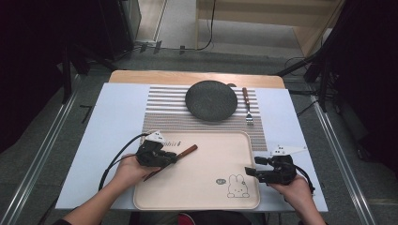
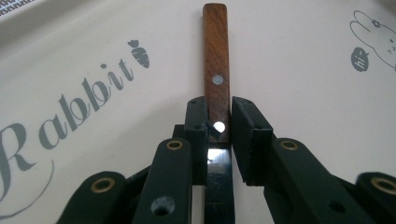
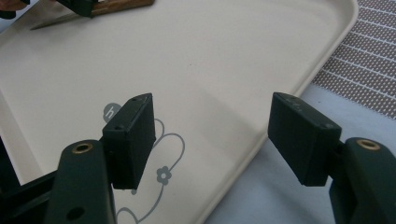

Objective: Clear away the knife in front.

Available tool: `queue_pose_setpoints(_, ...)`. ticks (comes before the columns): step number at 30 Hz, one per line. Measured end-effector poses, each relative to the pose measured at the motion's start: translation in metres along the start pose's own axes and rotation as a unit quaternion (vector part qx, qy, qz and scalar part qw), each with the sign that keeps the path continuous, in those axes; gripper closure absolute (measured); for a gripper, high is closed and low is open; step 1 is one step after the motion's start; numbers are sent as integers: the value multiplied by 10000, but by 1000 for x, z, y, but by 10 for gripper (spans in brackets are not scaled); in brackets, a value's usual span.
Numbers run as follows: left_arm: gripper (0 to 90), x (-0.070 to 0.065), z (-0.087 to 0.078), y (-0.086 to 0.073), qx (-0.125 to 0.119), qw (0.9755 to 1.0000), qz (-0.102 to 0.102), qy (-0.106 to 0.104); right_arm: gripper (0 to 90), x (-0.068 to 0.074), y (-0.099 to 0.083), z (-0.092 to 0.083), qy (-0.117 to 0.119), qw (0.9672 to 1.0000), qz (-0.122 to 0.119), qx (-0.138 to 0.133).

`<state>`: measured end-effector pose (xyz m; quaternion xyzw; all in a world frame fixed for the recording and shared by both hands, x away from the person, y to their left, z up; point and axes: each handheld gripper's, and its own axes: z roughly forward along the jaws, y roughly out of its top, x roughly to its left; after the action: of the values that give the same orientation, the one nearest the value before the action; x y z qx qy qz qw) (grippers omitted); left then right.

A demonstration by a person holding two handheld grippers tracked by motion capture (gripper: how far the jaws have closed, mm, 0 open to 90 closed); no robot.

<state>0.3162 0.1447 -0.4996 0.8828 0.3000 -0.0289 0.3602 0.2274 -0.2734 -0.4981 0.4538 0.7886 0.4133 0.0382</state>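
Most of the tray (image 1: pixel 206 183) is left free for passing. Its left part is crossed by the knife (image 1: pixel 187 151); beyond the tray stand the plate (image 1: pixel 211 100) and fork (image 1: pixel 247 106).

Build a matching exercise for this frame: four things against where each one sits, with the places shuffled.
Things:
1. knife
2. fork
3. dark plate
4. right tool

Places:
A. on the striped mat, right of the plate
B. open above the tray's right edge, near the rabbit drawing
C. middle of the striped mat
D. between the left tool's jaws, over the tray

Pairs: 1-D, 2-A, 3-C, 4-B
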Motion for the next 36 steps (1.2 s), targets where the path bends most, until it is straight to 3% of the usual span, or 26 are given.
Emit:
queue_pose_setpoints(2, 653, 1, 0, 1, -9, 9999, -62, -146, 311, 0, 0, 0, -1, 10000, -10, -1)
queue_pose_setpoints(5, 606, 0, 0, 1, 22, 9997, -93, -203, 311, 0, 0, 0, -7, 10000, -12, -3)
queue_pose_setpoints(7, 551, -2, -2, 3, 11, 9999, 48, -130, 311, 0, 0, 0, -7, 10000, -9, -4)
queue_pose_setpoints(10, 501, -2, -4, 5, -87, 9997, 71, -206, 312, 0, 0, 0, -7, 10000, -14, -1)
queue_pose_setpoints(12, 453, -4, -5, 8, -157, 9995, 201, -182, 311, 0, 0, 0, -11, 10000, -14, 1)
queue_pose_setpoints(15, 414, -6, -5, 11, -296, 9988, 325, -202, 311, 0, 0, 0, -13, 10000, -9, 10)
queue_pose_setpoints(17, 411, -10, -5, 16, -456, 9973, 513, -247, 311, 0, 0, 0, -15, 10000, -13, 7)
queue_pose_setpoints(20, 396, -12, -3, 20, -452, 9968, 600, -265, 311, 0, 0, 0, -13, 10000, -29, 9)
queue_pose_setpoints(25, 398, -14, 7, 28, -452, 9965, 638, -304, 312, 0, 0, 1, -18, 10000, -3, 33)
queue_pose_setpoints(29, 447, -18, 17, 37, -400, 9972, 542, -323, 311, 0, 0, 1, -21, 10000, -14, 41)
queue_pose_setpoints(30, 533, -21, 22, 40, -402, 9976, 472, -322, 311, 0, 0, 1, -18, 10000, -14, 29)
queue_pose_setpoints(32, 568, -23, 25, 41, -392, 9975, 479, -334, 311, 0, 0, 1, -18, 10000, -20, 24)
queue_pose_setpoints(33, 662, -25, 28, 43, -355, 9976, 504, -331, 311, 0, 0, 0, -17, 10000, -14, 10)
queue_pose_setpoints(34, 662, -26, 30, 43, -341, 9975, 516, -334, 311, 0, 0, 0, -17, 10000, -14, 10)
queue_pose_setpoints(36, 745, -28, 34, 44, -282, 9976, 555, -301, 311, 0, 0, 0, -17, 10000, -14, 14)
